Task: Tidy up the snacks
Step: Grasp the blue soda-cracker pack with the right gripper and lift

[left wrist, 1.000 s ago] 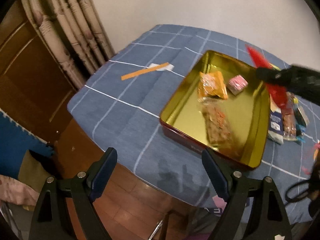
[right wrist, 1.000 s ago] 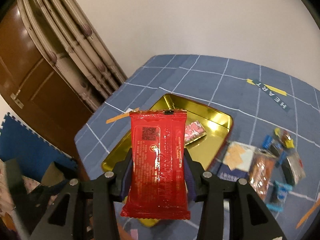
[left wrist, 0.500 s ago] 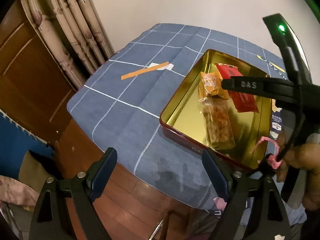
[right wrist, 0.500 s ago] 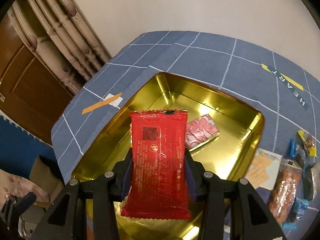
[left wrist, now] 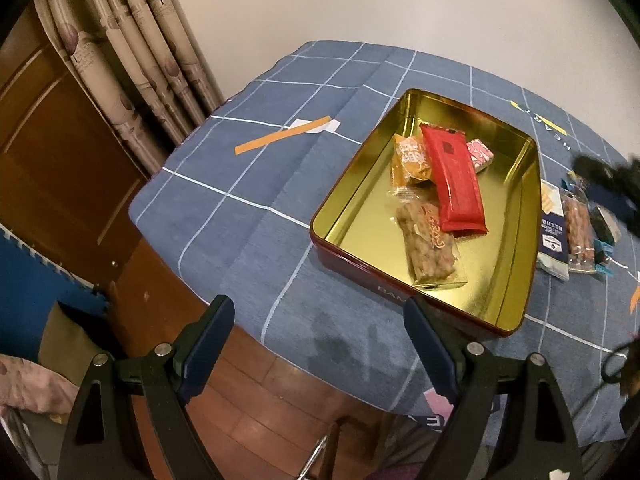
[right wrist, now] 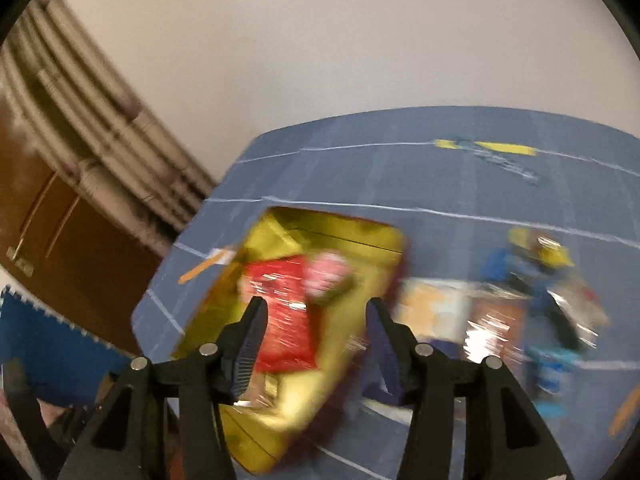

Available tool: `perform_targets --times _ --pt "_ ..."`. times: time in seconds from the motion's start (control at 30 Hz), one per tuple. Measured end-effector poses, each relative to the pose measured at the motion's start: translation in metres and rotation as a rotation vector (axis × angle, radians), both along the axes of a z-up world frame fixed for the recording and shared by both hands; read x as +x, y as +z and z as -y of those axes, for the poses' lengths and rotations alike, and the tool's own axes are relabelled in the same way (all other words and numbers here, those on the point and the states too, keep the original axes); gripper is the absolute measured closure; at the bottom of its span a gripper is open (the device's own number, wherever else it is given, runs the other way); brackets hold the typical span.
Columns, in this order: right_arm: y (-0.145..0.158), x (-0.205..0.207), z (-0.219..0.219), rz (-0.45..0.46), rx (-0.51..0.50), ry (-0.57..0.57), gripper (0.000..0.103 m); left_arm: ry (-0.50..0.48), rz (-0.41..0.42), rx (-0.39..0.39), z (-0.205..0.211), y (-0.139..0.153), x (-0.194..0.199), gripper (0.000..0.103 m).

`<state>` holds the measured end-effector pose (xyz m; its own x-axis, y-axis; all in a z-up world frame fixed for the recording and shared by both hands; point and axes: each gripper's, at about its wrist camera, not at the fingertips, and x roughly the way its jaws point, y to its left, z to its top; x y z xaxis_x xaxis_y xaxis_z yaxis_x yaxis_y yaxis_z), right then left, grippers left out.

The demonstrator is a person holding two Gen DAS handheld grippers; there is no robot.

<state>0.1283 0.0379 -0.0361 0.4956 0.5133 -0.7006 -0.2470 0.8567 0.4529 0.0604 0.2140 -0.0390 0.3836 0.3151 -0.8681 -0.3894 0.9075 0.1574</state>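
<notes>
A gold tin [left wrist: 516, 240] with red outer walls sits on the blue checked tablecloth. In it lie a red packet [left wrist: 456, 180], an orange packet [left wrist: 410, 158], a pink packet [left wrist: 479, 153] and a clear nut bar [left wrist: 430, 244]. My left gripper [left wrist: 318, 332] is open and empty, held off the table's near edge. My right gripper [right wrist: 316, 336] is open and empty above the tin [right wrist: 380, 240]; that view is blurred, with the red packet [right wrist: 284, 312] lying below it.
Several loose snacks [left wrist: 576, 228] lie on the cloth right of the tin, also blurred in the right wrist view [right wrist: 536, 304]. An orange strip [left wrist: 282, 140] lies left of the tin. Curtains [left wrist: 132, 52] and a wooden door stand at the left.
My right gripper has opened and let the red packet drop into the tin, then pulled back up and to the right. My left gripper has stayed still.
</notes>
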Motion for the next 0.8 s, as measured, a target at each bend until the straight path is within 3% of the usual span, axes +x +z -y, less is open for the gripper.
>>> perform_targets --times 0.1,0.27,0.47,0.57,0.8 --pt "-0.018 -0.007 0.034 -0.078 0.08 -0.053 0.051 -0.005 0.0 0.008 0.003 0.001 -0.001 0.019" --pt "-0.042 -0.008 0.036 -0.139 0.087 -0.074 0.051 -0.015 -0.005 0.024 0.006 0.0 0.001 0.018" --pt "-0.056 -0.001 0.019 -0.163 -0.004 -0.06 0.051 -0.019 -0.015 0.022 0.007 -0.003 0.002 0.018" --pt "-0.063 0.002 0.01 -0.153 -0.146 -0.067 0.051 -0.021 -0.017 0.014 0.007 -0.004 0.003 0.018" --pt "-0.074 0.008 -0.008 -0.139 -0.282 -0.051 0.05 -0.02 -0.03 0.002 0.005 -0.006 0.005 0.018"
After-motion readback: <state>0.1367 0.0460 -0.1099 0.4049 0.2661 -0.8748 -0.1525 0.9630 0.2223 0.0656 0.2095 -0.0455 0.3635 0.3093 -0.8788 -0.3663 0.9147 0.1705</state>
